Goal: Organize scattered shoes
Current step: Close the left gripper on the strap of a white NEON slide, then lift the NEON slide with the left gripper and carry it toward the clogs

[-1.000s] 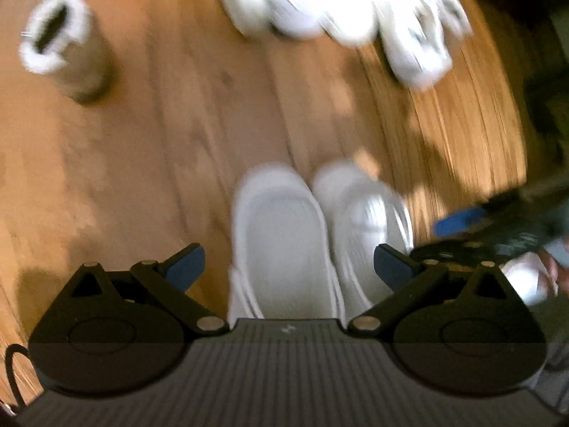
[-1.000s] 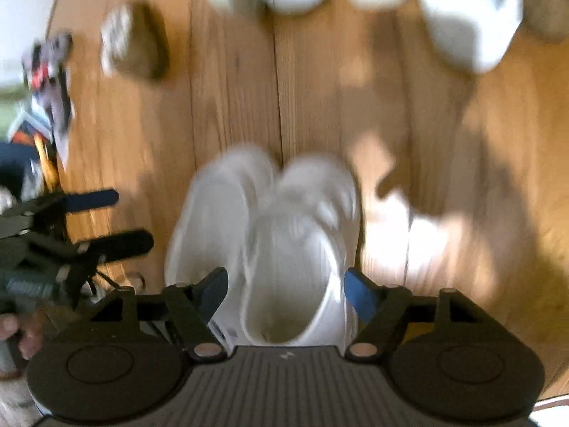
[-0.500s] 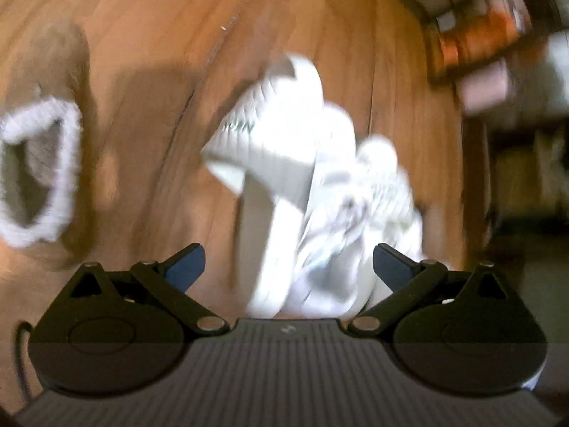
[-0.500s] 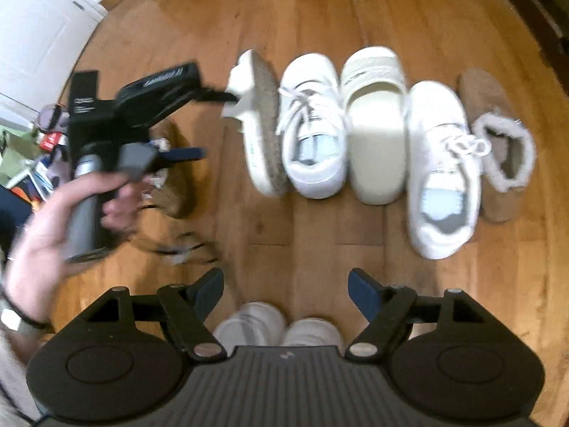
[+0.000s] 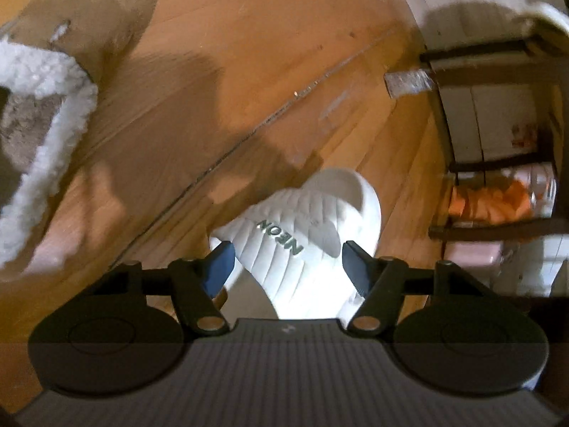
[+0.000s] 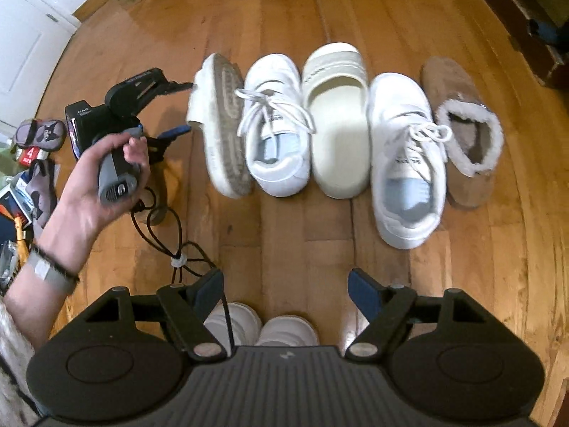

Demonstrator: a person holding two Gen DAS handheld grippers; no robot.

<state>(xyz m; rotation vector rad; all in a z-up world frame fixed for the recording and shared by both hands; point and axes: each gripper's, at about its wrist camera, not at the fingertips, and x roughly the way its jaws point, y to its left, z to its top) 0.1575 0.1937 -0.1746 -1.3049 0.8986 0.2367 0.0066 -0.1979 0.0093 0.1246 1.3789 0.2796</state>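
A white slide (image 5: pixel 302 242) lies tipped on its side on the wooden floor (image 6: pixel 284 227), at the left end of a row of sneakers (image 6: pixel 274 135), a second slide (image 6: pixel 336 121) and a fur-lined slipper (image 6: pixel 462 135). The left gripper (image 5: pixel 286 259) has just been narrowing around the tipped slide's strap; contact cannot be confirmed. The right gripper (image 6: pixel 284 284) hangs wide and empty above a white pair (image 6: pixel 263 325).

Warm dim indoor light, soft shadows and glare on wood floor (image 6: pixel 284 235), fisheye-bent, blurred edges.
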